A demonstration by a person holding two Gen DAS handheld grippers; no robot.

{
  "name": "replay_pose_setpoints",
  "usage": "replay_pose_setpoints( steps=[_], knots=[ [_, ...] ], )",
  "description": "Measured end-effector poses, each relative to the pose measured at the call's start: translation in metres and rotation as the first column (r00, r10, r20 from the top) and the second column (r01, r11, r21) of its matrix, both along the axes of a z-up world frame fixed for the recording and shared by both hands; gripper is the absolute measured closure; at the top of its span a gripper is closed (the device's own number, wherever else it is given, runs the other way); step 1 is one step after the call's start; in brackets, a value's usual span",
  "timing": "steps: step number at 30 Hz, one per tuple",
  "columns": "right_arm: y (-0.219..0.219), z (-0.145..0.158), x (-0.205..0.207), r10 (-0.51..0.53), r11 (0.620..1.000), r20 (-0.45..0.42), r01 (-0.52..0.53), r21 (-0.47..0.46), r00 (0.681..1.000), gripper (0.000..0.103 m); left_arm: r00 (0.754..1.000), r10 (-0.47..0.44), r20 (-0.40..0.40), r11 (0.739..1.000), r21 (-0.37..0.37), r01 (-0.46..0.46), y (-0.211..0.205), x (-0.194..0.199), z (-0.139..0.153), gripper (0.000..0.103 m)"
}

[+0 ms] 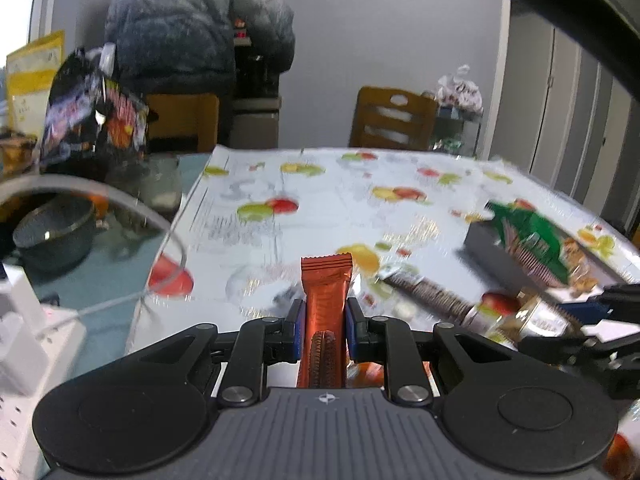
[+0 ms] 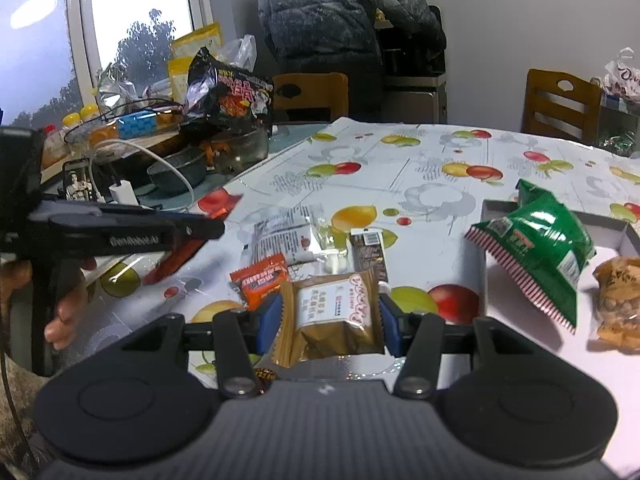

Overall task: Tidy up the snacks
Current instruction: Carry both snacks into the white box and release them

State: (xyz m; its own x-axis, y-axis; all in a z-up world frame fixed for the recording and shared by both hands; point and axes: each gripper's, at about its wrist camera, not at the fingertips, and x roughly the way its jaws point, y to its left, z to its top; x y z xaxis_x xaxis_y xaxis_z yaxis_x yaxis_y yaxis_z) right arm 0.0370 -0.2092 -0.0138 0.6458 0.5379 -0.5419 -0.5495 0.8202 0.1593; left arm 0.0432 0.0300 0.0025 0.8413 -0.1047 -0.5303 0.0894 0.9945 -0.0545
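Observation:
My left gripper (image 1: pixel 325 312) is shut on an orange-red snack stick packet (image 1: pixel 326 280), held upright above the table. From the right wrist view the left gripper (image 2: pixel 200 232) hovers at the left with that packet (image 2: pixel 172 264) in it. My right gripper (image 2: pixel 329 314) is shut on a flat brown packet (image 2: pixel 332 332) with a white label, lifted off the table. A green bag (image 2: pixel 536 248) leans over the edge of a shallow white box (image 2: pixel 608 224), and a golden snack bag (image 2: pixel 618 304) lies inside the box. A small orange packet (image 2: pixel 262 280), a white packet (image 2: pixel 284 236) and a dark packet (image 2: pixel 368 252) lie loose on the fruit-print tablecloth (image 2: pixel 400 152).
A person in a puffy jacket (image 2: pixel 340 12) stands beyond the table with their back turned. Wooden chairs (image 2: pixel 560 100) line the far edge. At the left are a black noodle bag (image 2: pixel 228 92), a dark bowl (image 2: pixel 180 172), a white charger (image 2: pixel 122 192) with its cable, and jars.

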Motion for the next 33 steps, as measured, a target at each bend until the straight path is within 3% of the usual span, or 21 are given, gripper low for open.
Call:
replay_pose_setpoints(
  steps=[10, 24, 33],
  knots=[
    [-0.053, 0.022, -0.014, -0.057, 0.998, 0.048, 0.056, 0.018, 0.997, 0.052, 0.983, -0.175, 0.048, 0.984, -0.01, 0.175, -0.063, -0.004, 0.031, 0.081],
    [-0.166, 0.019, -0.026, -0.242, 0.97, 0.038, 0.242, 0.023, 0.969, 0.052, 0.918, -0.396, 0.008, 0.918, -0.02, 0.396, -0.163, 0.006, 0.021, 0.081],
    [-0.225, 0.008, -0.036, -0.341, 0.94, 0.01, 0.34, 0.031, 0.94, 0.052, 0.879, -0.475, -0.041, 0.88, 0.002, 0.476, -0.203, 0.01, 0.011, 0.081]
  ],
)
